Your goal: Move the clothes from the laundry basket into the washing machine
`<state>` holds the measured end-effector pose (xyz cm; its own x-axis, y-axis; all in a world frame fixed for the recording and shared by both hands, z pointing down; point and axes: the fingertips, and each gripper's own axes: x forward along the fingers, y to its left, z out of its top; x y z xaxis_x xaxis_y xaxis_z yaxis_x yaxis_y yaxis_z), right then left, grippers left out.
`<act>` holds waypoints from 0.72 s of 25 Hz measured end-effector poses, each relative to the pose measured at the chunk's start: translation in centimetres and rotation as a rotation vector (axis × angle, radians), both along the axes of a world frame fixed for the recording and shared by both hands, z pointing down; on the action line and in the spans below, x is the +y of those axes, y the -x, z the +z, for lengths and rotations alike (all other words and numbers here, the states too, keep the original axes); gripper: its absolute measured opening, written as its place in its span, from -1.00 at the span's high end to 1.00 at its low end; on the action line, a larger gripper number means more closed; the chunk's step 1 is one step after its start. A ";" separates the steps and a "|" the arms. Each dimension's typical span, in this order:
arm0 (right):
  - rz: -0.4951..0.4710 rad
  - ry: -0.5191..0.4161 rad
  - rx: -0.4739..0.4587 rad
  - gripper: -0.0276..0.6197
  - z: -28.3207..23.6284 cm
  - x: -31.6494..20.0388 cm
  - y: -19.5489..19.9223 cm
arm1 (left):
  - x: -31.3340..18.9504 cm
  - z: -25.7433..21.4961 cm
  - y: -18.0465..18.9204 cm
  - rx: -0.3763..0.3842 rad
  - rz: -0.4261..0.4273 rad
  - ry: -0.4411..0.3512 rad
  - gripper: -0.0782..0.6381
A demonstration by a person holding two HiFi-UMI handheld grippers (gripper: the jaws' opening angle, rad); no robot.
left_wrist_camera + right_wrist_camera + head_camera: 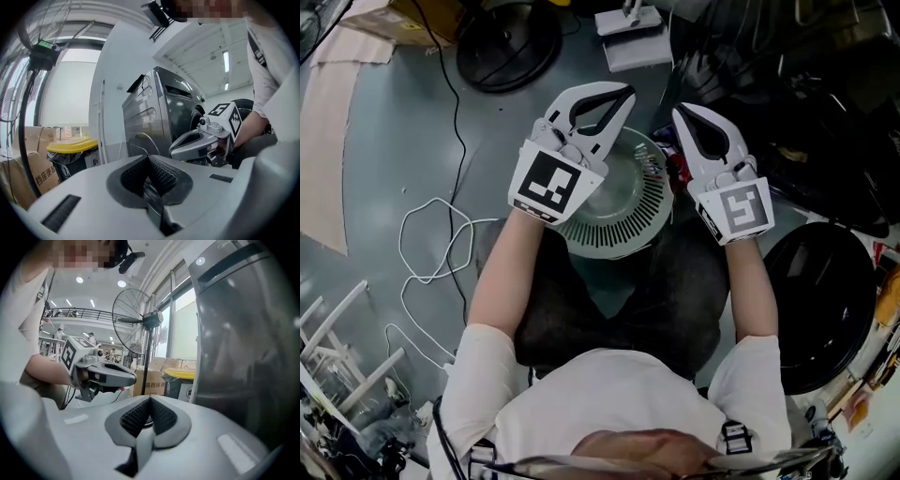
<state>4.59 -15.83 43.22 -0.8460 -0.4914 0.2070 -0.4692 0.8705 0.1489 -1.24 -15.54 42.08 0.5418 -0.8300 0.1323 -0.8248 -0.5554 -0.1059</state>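
From the head view, both grippers hover side by side over a round white slatted laundry basket [614, 230] in front of the person. The left gripper [624, 94] is shut with nothing between its jaws, and so is the right gripper [679, 112]. A bit of red cloth [676, 173] shows at the basket's right rim. The washing machine's dark round opening [820, 300] lies at the right. In the left gripper view the grey washing machine [157, 119] stands ahead, beyond the shut left gripper [149, 157] and the right gripper [206, 140]. In the right gripper view it [243, 343] fills the right side.
A fan base [508, 42] and a loose white cable [431, 244] lie on the grey floor to the left. A white rack [337, 347] stands at lower left. A standing fan [136, 322], cardboard boxes [152, 383] and a yellow-lidded bin [180, 376] stand beyond.
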 end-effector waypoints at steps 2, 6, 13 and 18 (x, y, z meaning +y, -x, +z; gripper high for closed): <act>-0.010 -0.011 0.004 0.88 0.2 0.1 0.8 | 0.0 0.5 0.7 0.023 -0.016 0.014 0.76; -0.022 -0.056 0.016 0.88 0.7 0.7 1.8 | 0.1 1.4 2.3 0.062 -0.046 0.046 0.76; -0.033 -0.036 0.024 0.88 2.3 0.4 2.3 | 1.1 1.0 3.2 -0.001 -0.058 0.069 0.76; -0.057 0.003 -0.004 0.88 2.3 1.0 3.7 | 2.2 1.0 3.4 -0.011 -0.083 0.122 0.76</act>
